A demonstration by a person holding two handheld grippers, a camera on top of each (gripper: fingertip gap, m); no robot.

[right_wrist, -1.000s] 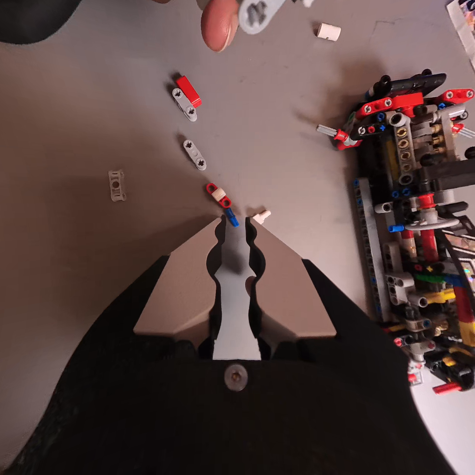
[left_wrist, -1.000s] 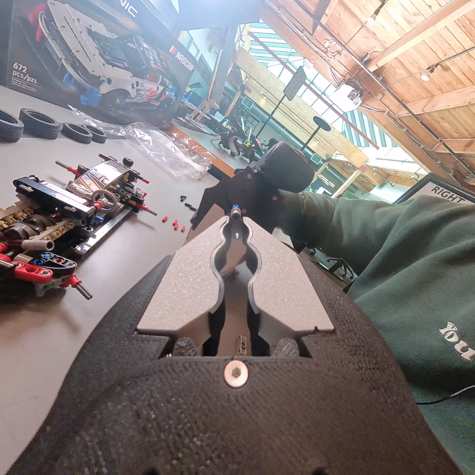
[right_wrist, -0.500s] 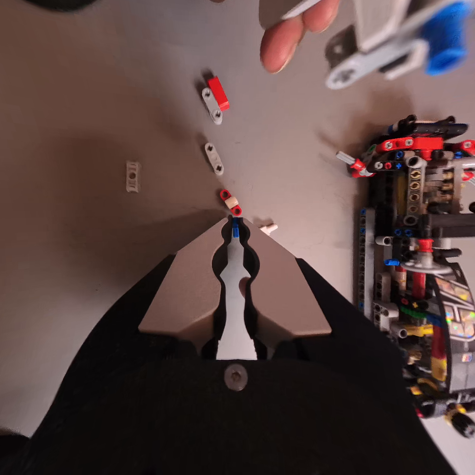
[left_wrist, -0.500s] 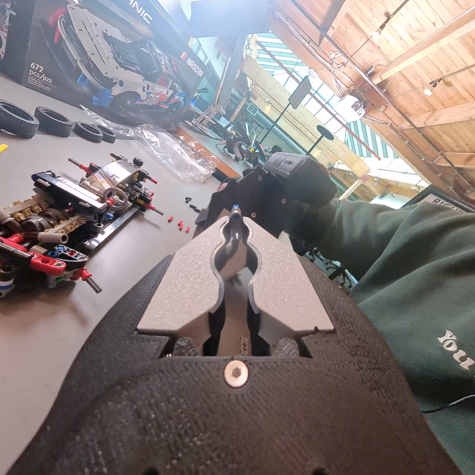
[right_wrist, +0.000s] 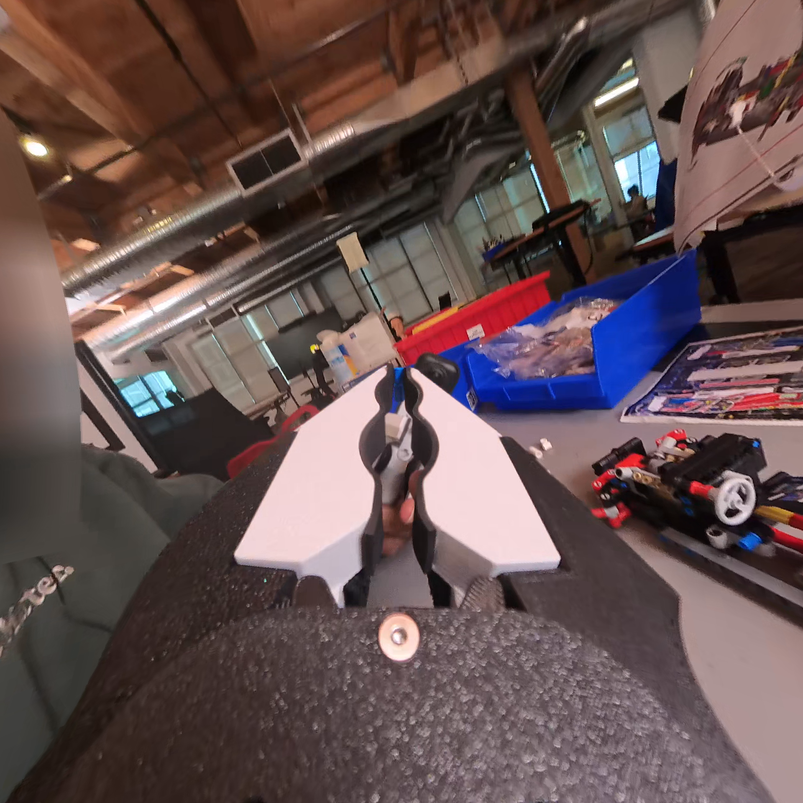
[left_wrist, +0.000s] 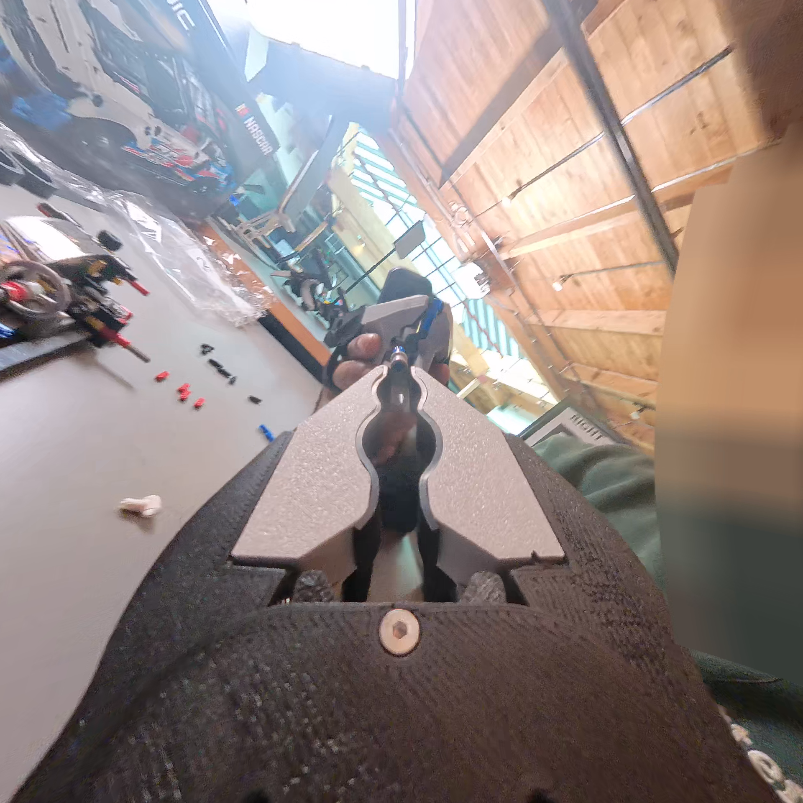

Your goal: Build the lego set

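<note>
My left gripper is shut on a small grey piece with a blue end, held up off the table. My right gripper is shut on a small blue pin. The two grippers face each other tip to tip. The right gripper also shows just beyond the left one in the left wrist view, with a hand around it. Through the right gripper's gap I see a grey piece and a fingertip. The partly built car chassis lies on the grey table; it also shows blurred in the left wrist view.
Small red pieces, black pieces, a blue pin and a white piece lie loose on the table. A plastic bag and the set's box stand behind. A blue bin, a red bin and the instruction booklet are at the right. Across from one pair of fingers to the other is roughly 4 centimetres.
My right gripper shut on the blue pin on the table, lifted it and turned up to face the left gripper. The left gripper swung right, still holding its piece.
</note>
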